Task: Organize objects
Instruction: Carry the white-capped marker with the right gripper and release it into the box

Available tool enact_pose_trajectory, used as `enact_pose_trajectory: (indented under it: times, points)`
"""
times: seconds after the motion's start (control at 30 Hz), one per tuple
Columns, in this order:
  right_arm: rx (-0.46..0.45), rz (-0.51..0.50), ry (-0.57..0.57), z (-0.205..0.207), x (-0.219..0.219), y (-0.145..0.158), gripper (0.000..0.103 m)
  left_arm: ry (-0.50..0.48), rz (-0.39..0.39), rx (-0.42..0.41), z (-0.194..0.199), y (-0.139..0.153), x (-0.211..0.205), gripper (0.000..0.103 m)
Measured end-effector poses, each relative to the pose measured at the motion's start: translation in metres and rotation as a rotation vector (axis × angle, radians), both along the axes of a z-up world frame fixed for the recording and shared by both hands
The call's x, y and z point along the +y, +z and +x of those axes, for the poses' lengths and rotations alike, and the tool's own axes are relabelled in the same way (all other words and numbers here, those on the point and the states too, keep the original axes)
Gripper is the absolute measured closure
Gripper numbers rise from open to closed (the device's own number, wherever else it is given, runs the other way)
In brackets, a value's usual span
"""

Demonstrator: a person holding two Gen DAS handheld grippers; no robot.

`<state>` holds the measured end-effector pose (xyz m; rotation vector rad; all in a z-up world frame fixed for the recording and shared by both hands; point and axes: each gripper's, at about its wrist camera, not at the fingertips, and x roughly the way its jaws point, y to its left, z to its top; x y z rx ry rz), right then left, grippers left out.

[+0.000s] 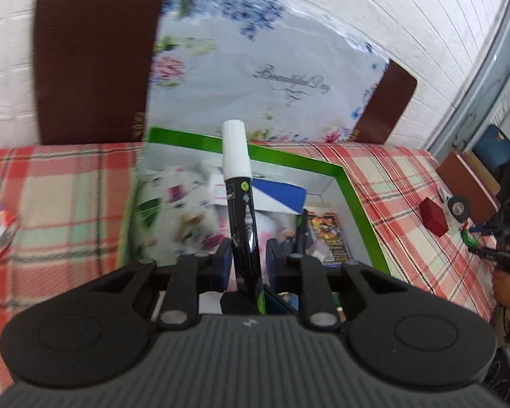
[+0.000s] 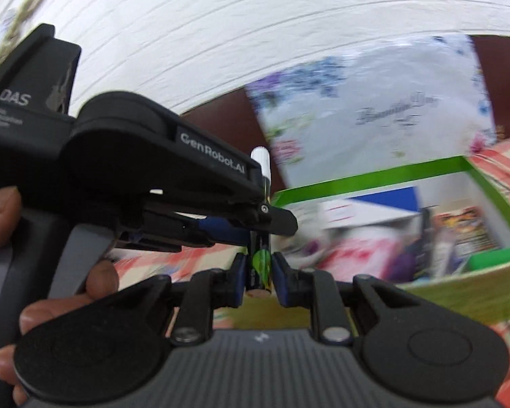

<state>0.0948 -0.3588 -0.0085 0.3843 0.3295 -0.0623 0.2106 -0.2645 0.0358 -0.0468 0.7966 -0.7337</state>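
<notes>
Your left gripper (image 1: 246,258) has its fingers pinching the black marker (image 1: 243,217), white cap up. Your right gripper (image 2: 259,284) pinches the same marker's lower end, with your left hand (image 2: 51,292) close alongside. Just beyond sits the green-rimmed box (image 1: 353,190), full of clutter, on the plaid bed cover (image 1: 68,183).

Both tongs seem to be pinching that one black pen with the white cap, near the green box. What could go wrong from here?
1. The left tongs and right tongs both clamp the marker. If the hands pull unevenly, it may slip or its white cap pop off.
2. The green box looks crowded, so a dropped marker might roll out onto the cloth.
</notes>
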Motion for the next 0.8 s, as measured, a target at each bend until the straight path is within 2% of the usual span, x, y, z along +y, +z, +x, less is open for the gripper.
enact_pose_trajectory:
  times: [0.07,0.1,0.13,0.23,0.27,0.3,0.4,0.5,0.57,0.8]
  points:
    - [0.021,-0.059,-0.056,0.011,-0.009,-0.006,0.078,0.007,0.049,-0.017,0.003,-0.002,-0.016,0.066]
    - [0.035,-0.087,-0.069,0.016,-0.013,-0.010,0.064,0.021,0.061,-0.036,0.004,-0.003,-0.018,0.065]
    - [0.042,-0.098,-0.074,0.016,-0.021,-0.014,0.062,0.029,0.063,-0.054,0.004,-0.005,-0.017,0.065]
    - [0.072,-0.088,-0.103,0.019,-0.039,-0.024,0.065,0.060,0.096,-0.078,0.009,-0.012,-0.010,0.065]
    - [0.071,-0.083,-0.101,0.017,-0.045,-0.025,0.075,0.076,0.116,-0.081,0.011,-0.014,-0.009,0.065]
    - [0.078,-0.091,-0.097,0.018,-0.049,-0.025,0.080,0.089,0.129,-0.076,0.013,-0.017,-0.007,0.065]
    - [0.174,-0.250,-0.149,0.022,-0.050,-0.030,0.069,0.102,0.128,-0.019,0.017,-0.027,-0.002,0.065]
    - [0.212,-0.234,-0.133,0.019,-0.071,-0.030,0.064,0.090,0.143,-0.019,0.009,-0.032,-0.007,0.065]
    - [0.230,-0.234,-0.114,0.017,-0.079,-0.030,0.070,0.078,0.155,-0.023,0.002,-0.032,-0.011,0.065]
    - [0.262,-0.261,-0.104,0.013,-0.087,-0.030,0.072,0.053,0.170,0.032,-0.018,-0.037,-0.021,0.064]
